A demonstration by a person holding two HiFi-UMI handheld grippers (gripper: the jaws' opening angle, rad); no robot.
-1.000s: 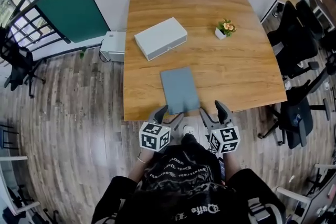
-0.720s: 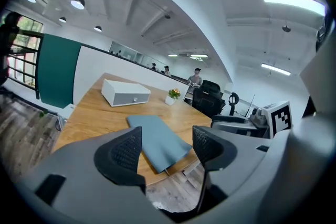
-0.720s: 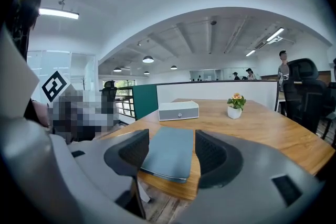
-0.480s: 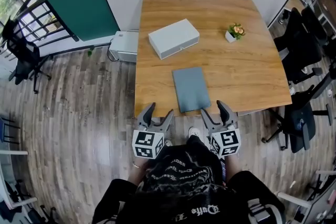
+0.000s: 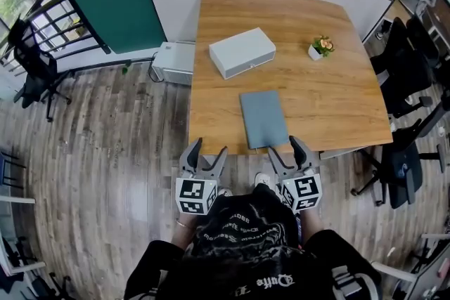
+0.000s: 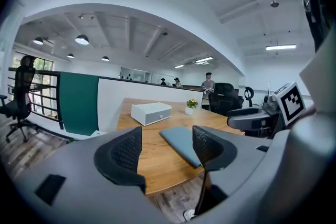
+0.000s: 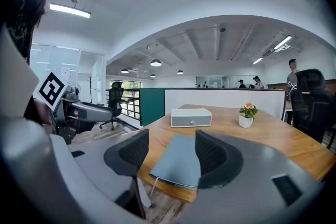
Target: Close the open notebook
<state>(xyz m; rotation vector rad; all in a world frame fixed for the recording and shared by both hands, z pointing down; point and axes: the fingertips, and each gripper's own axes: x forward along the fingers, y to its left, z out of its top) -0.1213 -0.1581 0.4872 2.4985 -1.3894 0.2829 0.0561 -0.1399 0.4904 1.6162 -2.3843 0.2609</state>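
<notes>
1. At far left of the head view: a green panel (image 5: 112,7) stands on the wood floor (image 5: 105,165), with a black office chair (image 5: 35,63) beside it.
2. Left of centre, just off the near edge of the table (image 5: 337,102): my left gripper (image 5: 209,148). Its jaws are spread wide and nothing is between the pads, so it holds nothing. It hangs over the floor, clear of the tabletop.
3. Left half of the table, toward the far side: a white box (image 5: 242,52), set at a slant to the table edges and touching nothing else.
4. Centre, near side: the notebook (image 5: 264,118), the task item. It lies flat and shut, grey-blue cover up. Its near end reaches the table's near edge. The box is well beyond it. Neither gripper touches it.
5. Left gripper view: the notebook shows past the gap, nearer the right-hand jaw and beyond both pads.
6. Right of centre, off the same near edge: my right gripper (image 5: 284,147). Its jaws are apart and empty. In the right gripper view the notebook's near end sits framed in the gap, ahead of the pads and not touching them.
7. Right of the notebook, toward the far side: a small potted plant (image 5: 323,47) in a white pot, upright and well apart from the notebook.
8. Far right, beside the table: dark chairs (image 5: 404,158) on the floor.
</notes>
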